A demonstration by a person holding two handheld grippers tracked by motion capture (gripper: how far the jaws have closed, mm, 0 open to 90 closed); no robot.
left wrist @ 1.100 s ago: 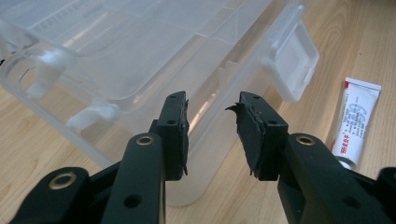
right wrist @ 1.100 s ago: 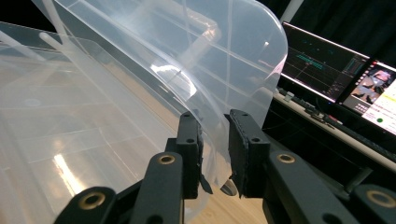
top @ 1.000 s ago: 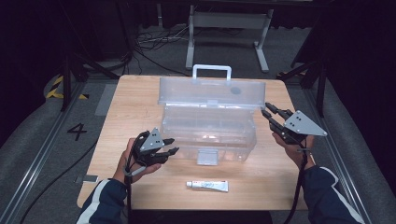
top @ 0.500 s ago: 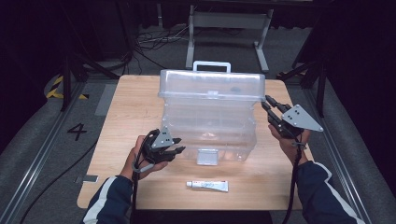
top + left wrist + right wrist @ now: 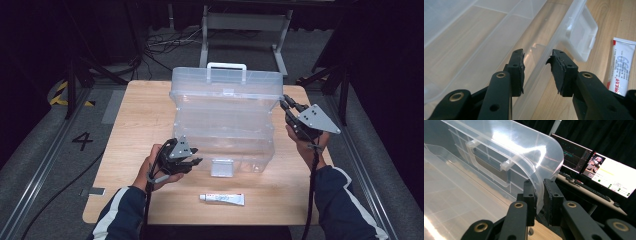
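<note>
- While the left gripper (image 5: 196, 161) sits low at the front left of the clear plastic storage box (image 5: 225, 145), its fingers (image 5: 517, 65) straddle the box's front rim with a gap showing on either side in the left gripper view; they look loosely set around the wall, not pressing it, and the hand has barely shifted over the last second.
- Since a second ago, the box's translucent hinged lid (image 5: 225, 95) has swung from lying low over the base to standing tall near the back of the wooden bench (image 5: 135, 125), white carry handle (image 5: 227, 67) uppermost.
- At the front edge, the hanging clear latch (image 5: 222, 168) is undone, and the white tube with red print (image 5: 222, 199) lies on the bench just in front of the box, apart from it.
- On the right, the right gripper (image 5: 291, 106) has its fingers (image 5: 530, 192) pinched on the lid's rounded corner; they have just been closing further on that plastic.
- Judging by this, the opening is nearly complete, and the interior looks reachable for the tube.
</note>
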